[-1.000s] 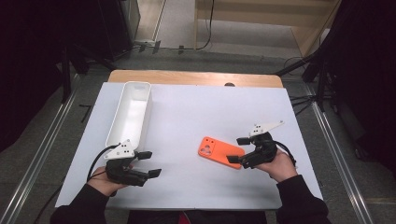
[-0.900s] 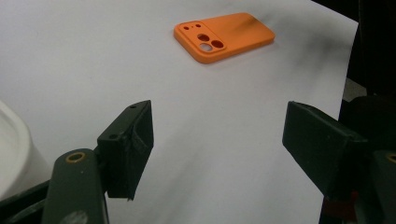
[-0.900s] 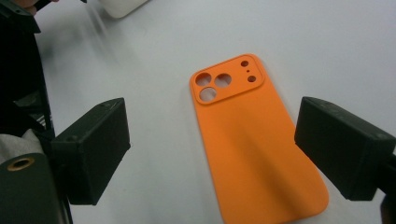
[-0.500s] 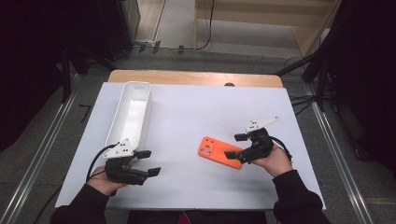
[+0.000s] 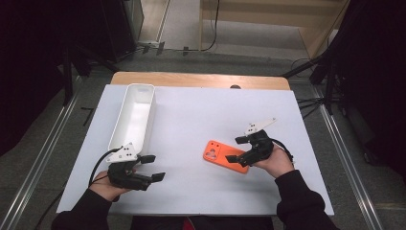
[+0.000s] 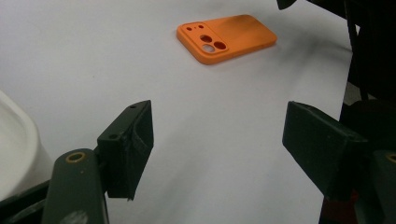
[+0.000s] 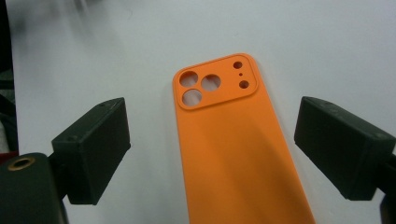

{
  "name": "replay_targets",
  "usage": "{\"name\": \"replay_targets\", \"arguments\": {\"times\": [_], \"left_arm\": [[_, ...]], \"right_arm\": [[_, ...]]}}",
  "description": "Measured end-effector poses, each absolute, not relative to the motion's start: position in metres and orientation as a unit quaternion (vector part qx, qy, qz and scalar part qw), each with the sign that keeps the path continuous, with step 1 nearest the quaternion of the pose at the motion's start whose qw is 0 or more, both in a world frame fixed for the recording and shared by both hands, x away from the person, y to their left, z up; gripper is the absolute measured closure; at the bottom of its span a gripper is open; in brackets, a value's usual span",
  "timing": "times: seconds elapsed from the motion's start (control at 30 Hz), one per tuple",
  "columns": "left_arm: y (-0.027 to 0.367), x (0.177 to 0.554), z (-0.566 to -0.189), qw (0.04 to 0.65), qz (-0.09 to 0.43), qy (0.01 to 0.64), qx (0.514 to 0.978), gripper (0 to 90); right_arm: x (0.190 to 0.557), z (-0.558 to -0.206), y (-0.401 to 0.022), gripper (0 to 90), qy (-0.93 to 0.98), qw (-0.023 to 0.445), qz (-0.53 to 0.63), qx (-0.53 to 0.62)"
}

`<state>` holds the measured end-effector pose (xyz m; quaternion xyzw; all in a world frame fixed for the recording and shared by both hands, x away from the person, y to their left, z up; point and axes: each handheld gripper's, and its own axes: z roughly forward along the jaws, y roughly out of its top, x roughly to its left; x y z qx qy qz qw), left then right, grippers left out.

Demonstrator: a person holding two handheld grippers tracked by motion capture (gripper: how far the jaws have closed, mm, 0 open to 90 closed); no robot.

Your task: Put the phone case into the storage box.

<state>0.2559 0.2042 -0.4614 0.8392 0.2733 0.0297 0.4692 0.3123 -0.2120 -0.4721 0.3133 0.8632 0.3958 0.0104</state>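
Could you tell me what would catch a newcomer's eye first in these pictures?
The orange phone case stands out, lying back up on the white table right of centre. The right gripper straddles its near end with jaws open, not touching it. At the left a long white bin runs along the table's edge, with the left gripper open just in front of it.

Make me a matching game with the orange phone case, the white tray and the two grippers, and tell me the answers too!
Things:
1. phone case
2. tray
3. left gripper
4. right gripper

Descriptions:
A. long, white, on the table's left side
B. open over bare table beside the tray's near end
C. orange, lying flat with its camera holes showing
D. open, one jaw on each side of the phone case

Pairs: 1-C, 2-A, 3-B, 4-D
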Motion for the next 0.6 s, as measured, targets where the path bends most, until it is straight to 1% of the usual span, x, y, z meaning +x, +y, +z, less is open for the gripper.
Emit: {"name": "replay_targets", "arguments": {"times": [0.23, 0.6], "left_arm": [[0.204, 0.256, -0.461, 0.468, 0.029, 0.274, 0.840, 25.1], [0.205, 0.256, -0.461, 0.468, 0.028, 0.274, 0.840, 25.0]], "right_arm": [[0.318, -0.478, -0.211, 9.6, 0.870, 0.006, 0.384, 0.308], [0.323, -0.482, -0.206, 9.6, 0.885, 0.010, 0.365, 0.289]]}}
